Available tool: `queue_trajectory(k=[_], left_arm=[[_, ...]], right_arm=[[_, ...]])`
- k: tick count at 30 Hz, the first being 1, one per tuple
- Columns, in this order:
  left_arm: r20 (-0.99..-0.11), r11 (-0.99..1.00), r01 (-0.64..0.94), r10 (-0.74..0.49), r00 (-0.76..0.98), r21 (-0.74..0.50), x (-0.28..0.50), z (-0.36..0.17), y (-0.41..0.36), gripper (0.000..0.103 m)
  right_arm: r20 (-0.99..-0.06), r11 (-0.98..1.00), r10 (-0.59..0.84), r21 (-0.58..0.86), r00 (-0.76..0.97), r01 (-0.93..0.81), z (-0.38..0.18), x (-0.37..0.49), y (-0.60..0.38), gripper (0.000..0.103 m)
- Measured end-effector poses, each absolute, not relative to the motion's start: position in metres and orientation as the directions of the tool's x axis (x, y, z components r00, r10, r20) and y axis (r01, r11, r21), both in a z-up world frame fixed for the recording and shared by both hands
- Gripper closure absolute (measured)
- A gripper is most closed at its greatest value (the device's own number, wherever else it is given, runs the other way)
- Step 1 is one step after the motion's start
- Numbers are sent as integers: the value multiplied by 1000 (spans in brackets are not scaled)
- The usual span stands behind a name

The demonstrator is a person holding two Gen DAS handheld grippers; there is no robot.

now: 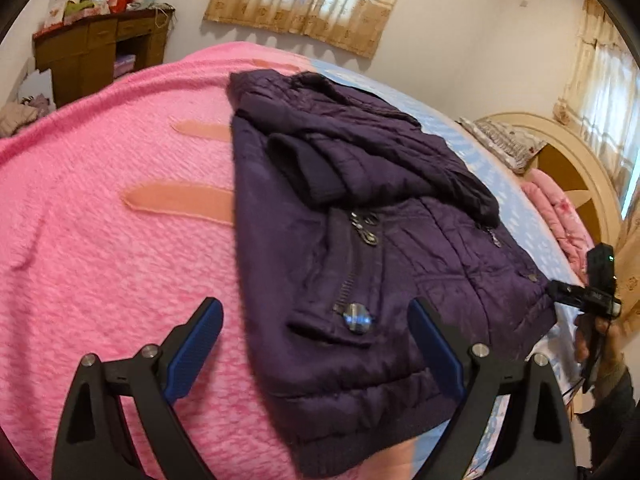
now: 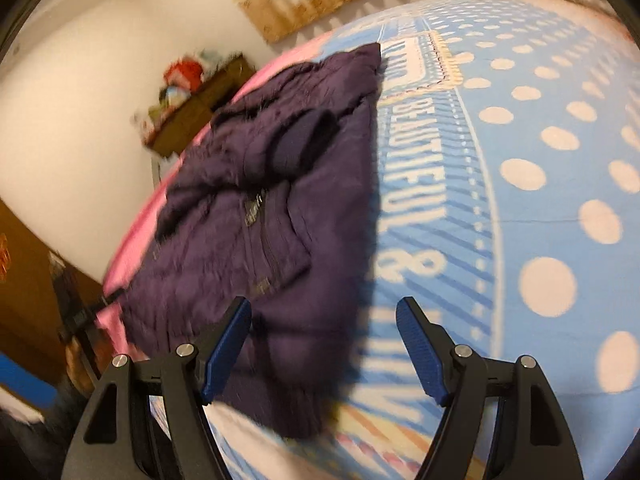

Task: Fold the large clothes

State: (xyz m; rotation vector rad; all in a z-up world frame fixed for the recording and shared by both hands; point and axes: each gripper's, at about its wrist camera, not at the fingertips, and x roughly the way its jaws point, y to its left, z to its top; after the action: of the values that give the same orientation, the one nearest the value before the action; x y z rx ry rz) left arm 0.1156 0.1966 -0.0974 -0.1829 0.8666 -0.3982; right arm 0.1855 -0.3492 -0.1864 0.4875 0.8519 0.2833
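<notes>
Here, jacket: the dark purple jacket (image 1: 360, 248) lies flat on the bed, sleeves folded in across its chest, front zip facing up.
Left gripper: the left gripper (image 1: 316, 320) hangs above the jacket's hem end with jaws spread wide and nothing between its blue pads (image 1: 196, 344); no pad touches the cloth.
Jacket from the left gripper: straight ahead and below, stretching away from the fingertips; the round metal snap (image 1: 358, 320) sits just ahead, between the two fingers, and the ribbed hem runs under the right finger.
Right gripper: the right gripper (image 2: 324, 316) is also parted wide and empty, its pads clear of the fabric.
Jacket from the right gripper: ahead and to its left, the hem corner passing under its left finger; this view is blurred, so fine detail is lost.
Pink blanket: the pink blanket (image 1: 100, 240) lies under the jacket's left edge and spreads out left of the left gripper.
Blue sheet: the dotted blue sheet (image 2: 520, 200) fills the space ahead and right of the right gripper.
Wooden cabinet: the wooden cabinet (image 1: 100, 56) stands far ahead and left of the left gripper, beyond the bed.
Other hand: a hand (image 1: 600, 344) gripping the other tool shows at the far right of the left view.
</notes>
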Motion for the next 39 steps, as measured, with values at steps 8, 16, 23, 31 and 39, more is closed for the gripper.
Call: queue_trajectory(k=[8, 16, 23, 31, 39], left_arm=[[-674, 892, 262, -451, 585, -369, 107, -113, 199, 59], [-623, 834, 331, -550, 557, -442, 65, -80, 224, 77], [-498, 730, 393, -675, 545, -559, 18, -19, 243, 80], [-410, 652, 445, -745, 527, -614, 43, 35, 243, 80], [-457, 669, 385, -728, 511, -636, 152, 43, 228, 80]], right_arm=[[-567, 766, 534, 639, 627, -73, -198, 188, -337, 68], [-447, 671, 608, 731, 657, -124, -185, 125, -333, 76], [-308, 584, 651, 788, 693, -198, -144, 46, -328, 78], [-163, 509, 648, 820, 744, -263, -75, 59, -335, 78], [-179, 501, 595, 845, 783, -188, -35, 203, -360, 78]])
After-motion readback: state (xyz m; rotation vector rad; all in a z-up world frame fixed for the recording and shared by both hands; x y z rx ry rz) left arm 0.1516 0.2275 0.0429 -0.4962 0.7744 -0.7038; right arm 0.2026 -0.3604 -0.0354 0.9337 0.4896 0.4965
